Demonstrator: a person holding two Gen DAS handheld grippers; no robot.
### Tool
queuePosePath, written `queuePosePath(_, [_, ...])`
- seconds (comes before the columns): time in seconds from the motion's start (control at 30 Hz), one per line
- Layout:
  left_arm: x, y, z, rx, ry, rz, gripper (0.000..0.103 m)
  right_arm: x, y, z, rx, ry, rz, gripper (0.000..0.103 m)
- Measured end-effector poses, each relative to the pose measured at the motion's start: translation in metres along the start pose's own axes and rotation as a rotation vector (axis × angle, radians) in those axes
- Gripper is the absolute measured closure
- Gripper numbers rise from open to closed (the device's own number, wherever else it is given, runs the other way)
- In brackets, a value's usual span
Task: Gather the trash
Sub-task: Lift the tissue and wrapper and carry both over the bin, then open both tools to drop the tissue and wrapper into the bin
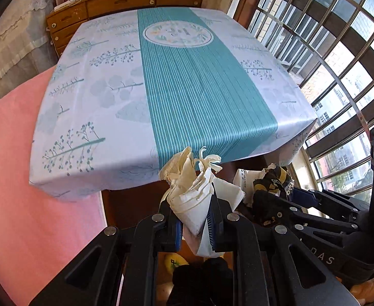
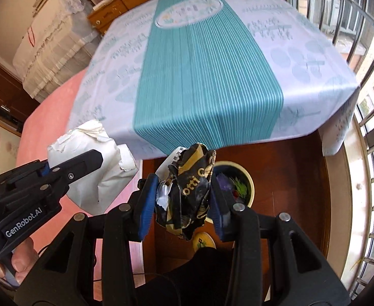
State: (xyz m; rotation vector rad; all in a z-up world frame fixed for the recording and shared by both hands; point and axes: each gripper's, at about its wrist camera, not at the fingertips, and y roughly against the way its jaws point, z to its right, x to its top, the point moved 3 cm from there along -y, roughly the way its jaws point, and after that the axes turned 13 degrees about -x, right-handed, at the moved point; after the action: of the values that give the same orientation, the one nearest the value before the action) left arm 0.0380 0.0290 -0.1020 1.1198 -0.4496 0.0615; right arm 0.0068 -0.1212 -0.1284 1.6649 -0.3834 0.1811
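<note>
Left gripper [image 1: 195,225] clamped on crumpled white paper [image 1: 189,193], held off the table's near edge. Right gripper [image 2: 184,201] clenched on black-and-gold wrapper [image 2: 189,191], just beside it. Both above wooden floor; round bin [image 2: 238,181] below; teal-striped tablecloth [image 1: 187,81] ahead

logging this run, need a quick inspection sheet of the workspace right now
surface: table under teal-striped white tablecloth, no items on the visible top
job's things: crumpled white paper in left tool; crumpled black and gold wrapper in right tool
clutter: round pot with a plant on the wooden floor, below the wrapper
grippers: both shut on trash, held off the near table edge
cables: nothing seen
surroundings: barred window, wooden drawers, pink sheet
</note>
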Motion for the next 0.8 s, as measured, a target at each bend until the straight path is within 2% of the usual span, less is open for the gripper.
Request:
queuePosePath(0.23, [-0.041, -0.108, -0.025, -0.006, 0.097, -0.067, 0.088, -0.036, -0.117, 0.035, -0.011, -0.014, -0.113, 0.067])
queuePosePath(0.57, [-0.088, -0.258, -0.082, 0.023, 0.186, -0.116, 0.085, -0.068, -0.266, 0.060, -0.018, 0.003, -0.182, 0.063])
queuePosePath(0.67, [-0.094, -0.288, -0.093, 0.039, 0.177, -0.122, 0.076, -0.077, -0.296, 0.065, -0.006, -0.017, -0.202, 0.059])
queuePosePath(0.73, [-0.097, -0.303, -0.101, 0.052, 0.171, -0.123, 0.064, -0.080, -0.313, 0.067, 0.000, -0.031, -0.220, 0.055])
queuePosePath(0.77, [-0.097, -0.307, -0.103, 0.053, 0.173, -0.125, 0.061, -0.083, -0.320, 0.068, 0.000, -0.035, -0.223, 0.050])
queuePosePath(0.8, [-0.097, -0.313, -0.106, 0.052, 0.178, -0.129, 0.053, -0.083, -0.326, 0.069, 0.002, -0.036, -0.222, 0.047])
